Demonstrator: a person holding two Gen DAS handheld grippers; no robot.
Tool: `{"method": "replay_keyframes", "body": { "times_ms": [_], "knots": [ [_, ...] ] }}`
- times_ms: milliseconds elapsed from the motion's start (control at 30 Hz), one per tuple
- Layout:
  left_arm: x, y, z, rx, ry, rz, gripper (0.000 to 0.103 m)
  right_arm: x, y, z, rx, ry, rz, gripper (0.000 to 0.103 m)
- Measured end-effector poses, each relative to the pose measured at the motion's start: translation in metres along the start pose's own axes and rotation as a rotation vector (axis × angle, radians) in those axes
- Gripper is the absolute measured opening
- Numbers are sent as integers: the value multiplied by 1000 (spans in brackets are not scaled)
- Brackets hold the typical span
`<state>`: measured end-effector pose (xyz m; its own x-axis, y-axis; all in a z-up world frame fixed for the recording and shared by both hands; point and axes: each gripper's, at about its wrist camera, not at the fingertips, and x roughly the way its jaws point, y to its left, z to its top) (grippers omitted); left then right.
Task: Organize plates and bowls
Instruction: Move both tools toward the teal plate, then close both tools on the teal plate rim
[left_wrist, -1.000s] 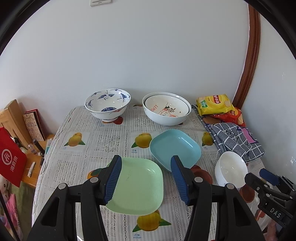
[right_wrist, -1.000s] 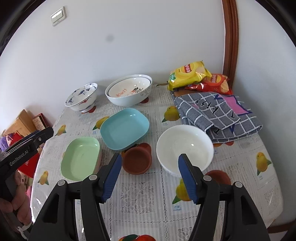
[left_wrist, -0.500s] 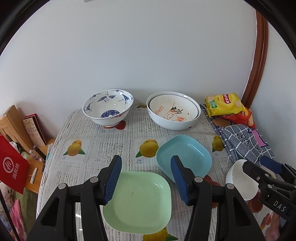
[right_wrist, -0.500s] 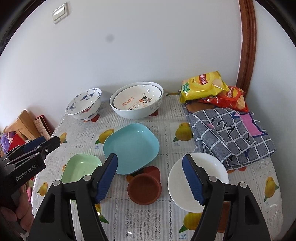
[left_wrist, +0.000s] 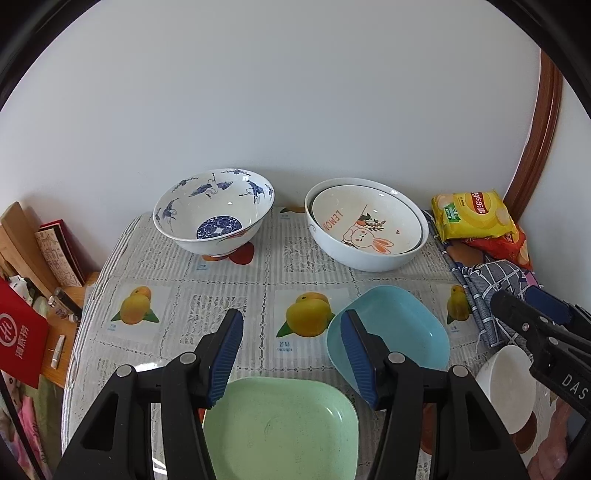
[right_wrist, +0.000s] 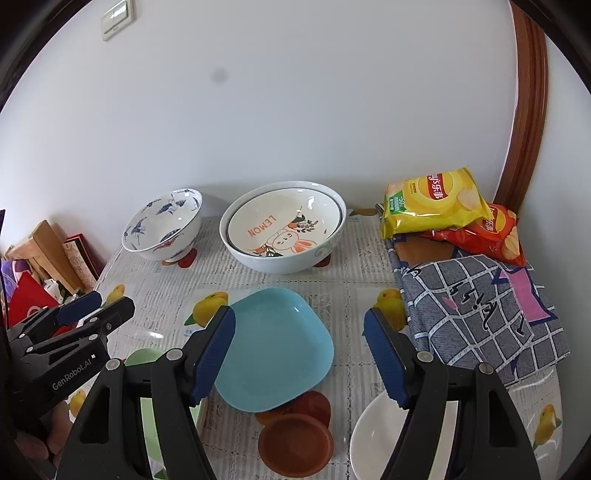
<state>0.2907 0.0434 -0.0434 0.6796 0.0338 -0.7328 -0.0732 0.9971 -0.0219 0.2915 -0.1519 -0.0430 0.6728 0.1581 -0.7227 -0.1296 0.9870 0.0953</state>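
A green square plate lies near the front of the table, below my open, empty left gripper. A blue square plate sits to its right; in the right wrist view it lies under my open, empty right gripper. A blue-and-white crane bowl and a large white bowl holding a rabbit "LEMON" dish stand at the back. A plain white bowl and a small brown saucer sit at the front right.
Yellow and red chip bags and a checked grey cloth fill the table's right side. Books and a red bag stand off the left edge. The wall runs close behind the bowls.
Both grippers have pulled back and tilted up, so the plates slid lower in each view and the back bowls look nearer. Both stay open. No dish has moved.
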Motion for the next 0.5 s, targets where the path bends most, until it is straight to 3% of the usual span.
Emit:
{"method": "replay_keyframes", "body": {
  "times_ms": [500],
  "knots": [
    [60, -6, -4, 13, 91, -18, 53, 63, 3, -14, -16, 100, 2, 71]
  ]
}}
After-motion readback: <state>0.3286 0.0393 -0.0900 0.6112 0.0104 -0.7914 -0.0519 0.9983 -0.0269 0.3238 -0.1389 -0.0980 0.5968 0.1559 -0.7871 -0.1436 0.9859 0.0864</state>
